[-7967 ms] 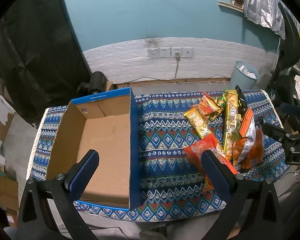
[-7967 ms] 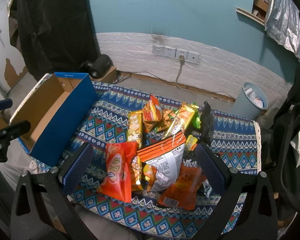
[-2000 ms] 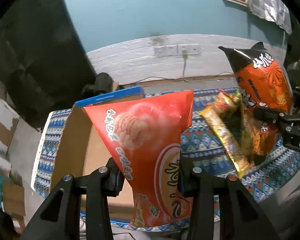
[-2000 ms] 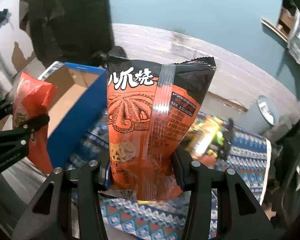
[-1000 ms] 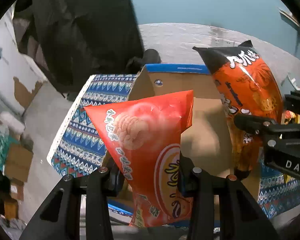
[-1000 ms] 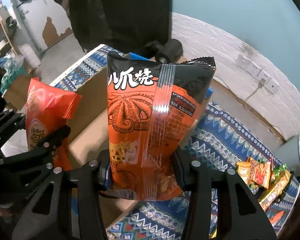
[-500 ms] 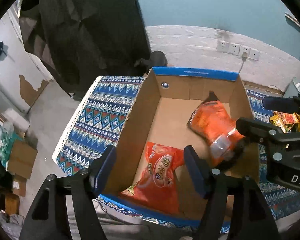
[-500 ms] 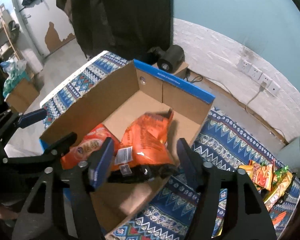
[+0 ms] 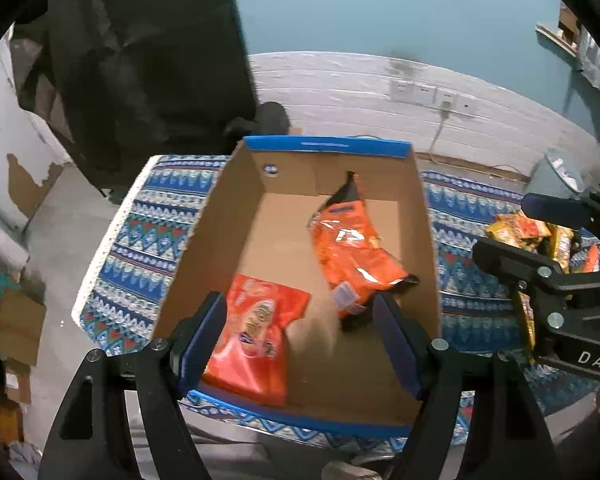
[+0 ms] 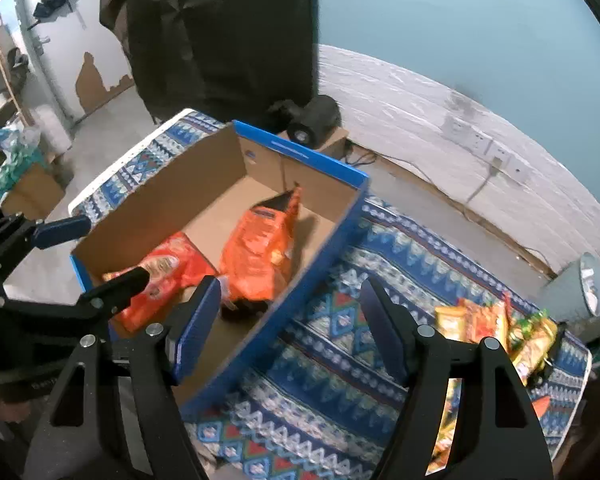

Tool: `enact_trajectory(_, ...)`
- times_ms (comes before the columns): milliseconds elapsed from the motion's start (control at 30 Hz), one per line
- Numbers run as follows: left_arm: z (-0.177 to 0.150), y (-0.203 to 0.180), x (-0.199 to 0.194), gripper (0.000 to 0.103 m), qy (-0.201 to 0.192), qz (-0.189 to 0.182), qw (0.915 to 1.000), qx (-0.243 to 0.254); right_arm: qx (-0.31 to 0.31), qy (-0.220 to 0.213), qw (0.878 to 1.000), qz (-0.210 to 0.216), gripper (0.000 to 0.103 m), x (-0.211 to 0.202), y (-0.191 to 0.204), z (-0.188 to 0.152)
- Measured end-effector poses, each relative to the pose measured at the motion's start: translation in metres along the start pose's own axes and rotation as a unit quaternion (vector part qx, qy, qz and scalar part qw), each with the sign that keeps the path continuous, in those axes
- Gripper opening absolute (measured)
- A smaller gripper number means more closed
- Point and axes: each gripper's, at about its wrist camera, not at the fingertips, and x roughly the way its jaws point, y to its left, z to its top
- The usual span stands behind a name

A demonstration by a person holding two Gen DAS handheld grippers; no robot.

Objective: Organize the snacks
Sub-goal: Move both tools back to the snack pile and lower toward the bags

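Observation:
An open cardboard box (image 9: 426, 216) with blue outer walls sits on a patterned tablecloth. In it lie a red-orange snack bag (image 9: 256, 338) near the front and an orange and black snack bag (image 9: 352, 252) by the right wall. Both also show in the right wrist view: the red-orange bag (image 10: 164, 276) and the orange and black bag (image 10: 260, 256), inside the box (image 10: 324, 240). My left gripper (image 9: 300, 344) is open and empty above the box's front. My right gripper (image 10: 292, 324) is open and empty over the box's right wall. A pile of snack packets (image 10: 496, 328) lies on the cloth to the right.
The tablecloth (image 10: 352, 360) covers the table between the box and the pile. A grey waste bin (image 10: 580, 292) stands past the table's right end. A black round device (image 10: 316, 116) sits behind the box by the white brick wall. Dark cloth hangs at the back left.
Both grippers opened and dropped their bags into the box. The bags now lie on the box floor. The right gripper has shifted toward the right, over the box wall.

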Motion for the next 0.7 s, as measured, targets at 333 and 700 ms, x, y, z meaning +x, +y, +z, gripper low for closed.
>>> enact_trajectory(333, -0.005, -0.048, -0.016, 0.077, -0.003, -0.036, 0.9983, 0.045, 0.02, 0.003, 1.0, -0.024, 0.074, -0.032, -0.042, -0.036)
enact_trajectory(700, -0.013, -0.107, -0.026, 0.078, 0.003, -0.058, 0.9932, 0.101, 0.046, 0.005, 0.998, -0.052, 0.075, -0.065, -0.094, -0.089)
